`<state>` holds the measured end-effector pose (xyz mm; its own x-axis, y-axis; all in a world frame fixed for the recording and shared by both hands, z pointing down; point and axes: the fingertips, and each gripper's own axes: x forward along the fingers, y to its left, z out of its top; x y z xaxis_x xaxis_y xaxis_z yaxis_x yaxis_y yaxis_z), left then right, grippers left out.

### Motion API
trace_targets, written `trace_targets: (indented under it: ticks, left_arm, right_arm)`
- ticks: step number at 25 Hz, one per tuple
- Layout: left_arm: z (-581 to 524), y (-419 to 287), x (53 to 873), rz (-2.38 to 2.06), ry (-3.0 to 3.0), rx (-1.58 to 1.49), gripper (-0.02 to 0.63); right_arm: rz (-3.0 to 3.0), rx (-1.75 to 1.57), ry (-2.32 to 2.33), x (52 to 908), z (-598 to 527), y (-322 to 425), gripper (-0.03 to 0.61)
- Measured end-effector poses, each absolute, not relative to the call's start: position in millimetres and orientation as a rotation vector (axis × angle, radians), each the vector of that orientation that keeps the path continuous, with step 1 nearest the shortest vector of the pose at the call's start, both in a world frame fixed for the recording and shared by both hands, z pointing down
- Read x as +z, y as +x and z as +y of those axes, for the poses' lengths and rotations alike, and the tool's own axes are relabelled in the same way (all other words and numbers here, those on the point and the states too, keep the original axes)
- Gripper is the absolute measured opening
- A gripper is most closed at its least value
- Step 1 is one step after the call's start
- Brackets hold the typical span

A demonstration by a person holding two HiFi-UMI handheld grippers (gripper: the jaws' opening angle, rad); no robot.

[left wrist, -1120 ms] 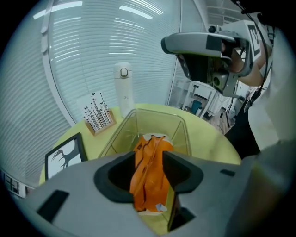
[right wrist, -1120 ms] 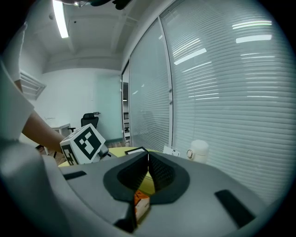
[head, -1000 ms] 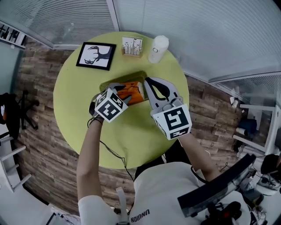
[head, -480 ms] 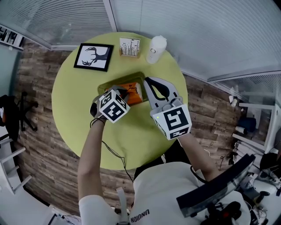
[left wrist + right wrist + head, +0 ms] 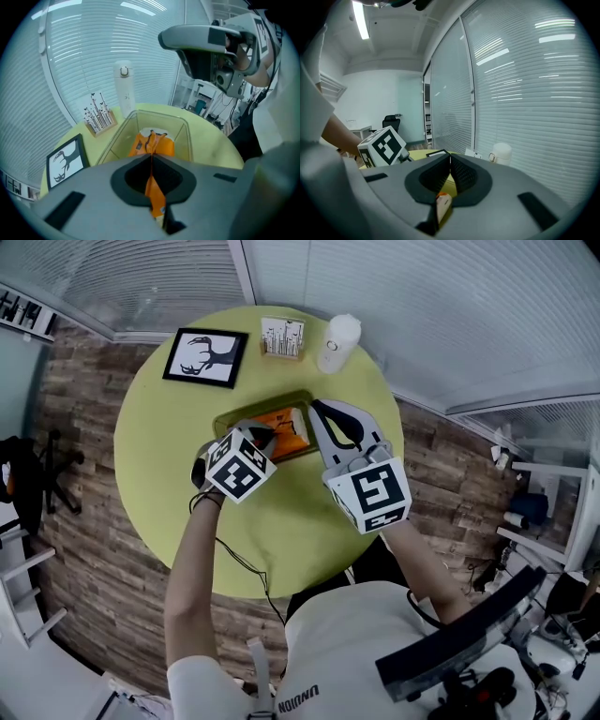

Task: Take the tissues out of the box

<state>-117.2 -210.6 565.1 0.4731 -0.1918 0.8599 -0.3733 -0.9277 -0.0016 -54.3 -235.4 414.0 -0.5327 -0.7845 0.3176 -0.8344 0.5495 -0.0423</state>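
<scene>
An orange tissue pack [image 5: 287, 428] lies in a clear plastic box [image 5: 230, 418] at the middle of the round yellow-green table [image 5: 169, 493]. My left gripper [image 5: 266, 434] reaches into the box from the near left. In the left gripper view its jaws [image 5: 151, 158] are shut on a pinched fold of the orange pack [image 5: 162, 145], inside the box [image 5: 188, 136]. My right gripper [image 5: 317, 411] hovers over the box's right end with its jaws pressed together and nothing between the pads [image 5: 450, 161]. It also shows high up in the left gripper view [image 5: 197, 37].
At the table's far edge stand a framed deer picture [image 5: 206, 357], a small card holder [image 5: 282, 337] and a white bottle [image 5: 337, 343]. Window blinds close off the far side. An office chair [image 5: 28, 474] stands on the wooden floor at the left.
My left gripper's jaws, spread over the pack a second ago, have closed on it. The right gripper has hardly moved.
</scene>
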Motion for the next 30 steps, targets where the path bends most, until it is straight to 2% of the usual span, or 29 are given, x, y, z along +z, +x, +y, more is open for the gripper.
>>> trace_targets:
  ticks: [30]
  left_arm:
    - [-207.8, -139.9, 460.1, -1.059, 2.689, 1.048, 0.012]
  right_arm:
    - [-2.628, 0.118, 1.331, 362.3, -209.4, -62.3, 0.018]
